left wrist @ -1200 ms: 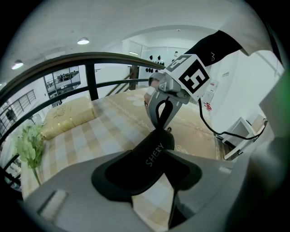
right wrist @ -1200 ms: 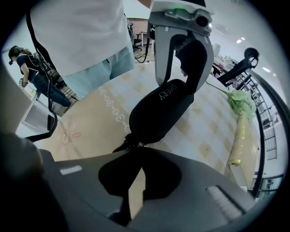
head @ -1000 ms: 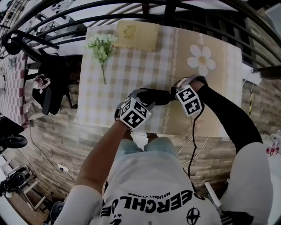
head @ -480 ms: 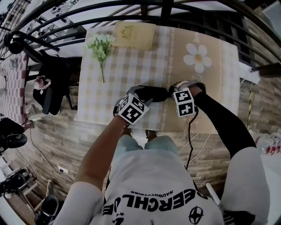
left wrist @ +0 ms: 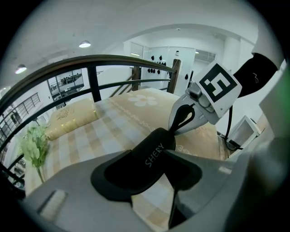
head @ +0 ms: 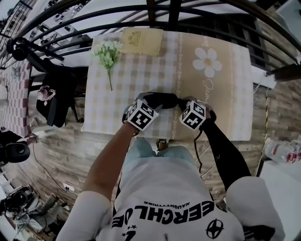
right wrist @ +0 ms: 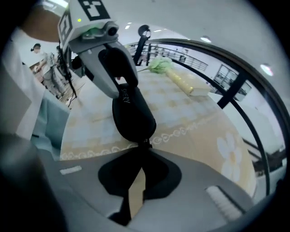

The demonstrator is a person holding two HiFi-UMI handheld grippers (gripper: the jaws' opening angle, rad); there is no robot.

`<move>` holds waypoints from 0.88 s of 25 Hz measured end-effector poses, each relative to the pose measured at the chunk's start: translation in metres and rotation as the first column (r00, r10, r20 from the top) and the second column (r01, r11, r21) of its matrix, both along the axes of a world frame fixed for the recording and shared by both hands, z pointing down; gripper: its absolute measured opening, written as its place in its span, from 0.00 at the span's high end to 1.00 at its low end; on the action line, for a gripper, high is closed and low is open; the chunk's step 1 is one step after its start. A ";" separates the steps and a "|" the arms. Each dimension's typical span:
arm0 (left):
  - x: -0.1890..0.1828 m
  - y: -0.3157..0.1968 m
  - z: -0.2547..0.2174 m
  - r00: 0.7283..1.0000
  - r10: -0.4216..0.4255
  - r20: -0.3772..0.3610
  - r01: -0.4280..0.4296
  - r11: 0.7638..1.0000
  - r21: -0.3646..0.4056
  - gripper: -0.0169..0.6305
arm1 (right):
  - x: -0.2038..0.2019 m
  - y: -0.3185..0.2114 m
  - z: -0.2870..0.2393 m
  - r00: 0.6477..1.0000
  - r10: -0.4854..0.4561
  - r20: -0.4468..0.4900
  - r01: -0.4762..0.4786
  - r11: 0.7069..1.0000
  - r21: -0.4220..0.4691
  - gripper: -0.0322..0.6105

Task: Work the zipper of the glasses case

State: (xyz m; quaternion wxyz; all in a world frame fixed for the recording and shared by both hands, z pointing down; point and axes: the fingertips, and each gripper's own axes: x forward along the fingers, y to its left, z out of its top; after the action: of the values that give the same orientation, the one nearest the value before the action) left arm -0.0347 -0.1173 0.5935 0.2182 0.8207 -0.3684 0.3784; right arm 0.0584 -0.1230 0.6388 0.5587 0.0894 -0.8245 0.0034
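A black glasses case [head: 163,100] hangs just above the checked tablecloth [head: 122,80], held between the two grippers near the table's front edge. My left gripper [head: 151,102] is shut on the case's left end. In the left gripper view the case [left wrist: 147,158], lettered SHERY, fills the space between the jaws. My right gripper [head: 181,105] is shut at the case's right tip. In the right gripper view its jaws meet [right wrist: 142,150] on the small zipper pull [right wrist: 144,143] at the near end of the case [right wrist: 132,113]. The left gripper [right wrist: 118,77] grips the far end there.
A sprig of pale flowers [head: 107,53] lies at the table's back left, with a beige cushion [head: 142,40] beside it. A daisy print [head: 207,62] marks the tan cloth at the right. A black railing [head: 160,10] curves behind the table. A dark chair [head: 56,96] stands at the left.
The right gripper has rolled about its own axis, and its marker cube has shifted left and nearer the person. The left gripper and the case have kept their place.
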 end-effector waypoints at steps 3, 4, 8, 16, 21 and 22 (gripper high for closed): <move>-0.001 0.000 -0.001 1.000 0.002 -0.010 -0.002 1.000 0.011 0.48 | 0.000 0.000 -0.004 0.987 0.141 0.073 -0.141 0.990 -0.006 0.90; -0.001 0.000 -0.001 1.000 0.003 -0.014 -0.003 1.000 0.013 0.48 | 0.001 0.001 -0.004 0.981 0.173 0.087 -0.173 0.985 -0.010 0.90; -0.002 0.000 -0.001 1.000 0.012 -0.027 -0.011 1.000 0.020 0.48 | 0.001 0.007 -0.005 0.959 0.263 0.109 -0.262 0.965 -0.024 0.90; -0.002 0.000 0.001 0.999 0.022 -0.035 -0.021 0.999 0.042 0.48 | 0.001 0.012 -0.006 0.927 0.356 0.117 -0.356 0.934 -0.024 0.90; -0.002 0.001 -0.002 0.999 0.031 -0.042 -0.029 0.999 0.042 0.48 | -0.002 0.012 -0.002 0.909 0.395 0.132 -0.398 0.917 -0.005 0.89; -0.002 0.000 -0.002 0.999 0.032 -0.043 -0.030 0.999 0.042 0.48 | -0.004 0.011 -0.001 0.909 0.394 0.138 -0.398 0.917 0.004 0.88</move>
State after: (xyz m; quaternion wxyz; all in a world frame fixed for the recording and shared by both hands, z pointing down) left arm -0.0362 -0.1169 0.5913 0.2033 0.8386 -0.3587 0.3560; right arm 0.0544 -0.1119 0.6373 0.4882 0.2633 -0.8249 0.1093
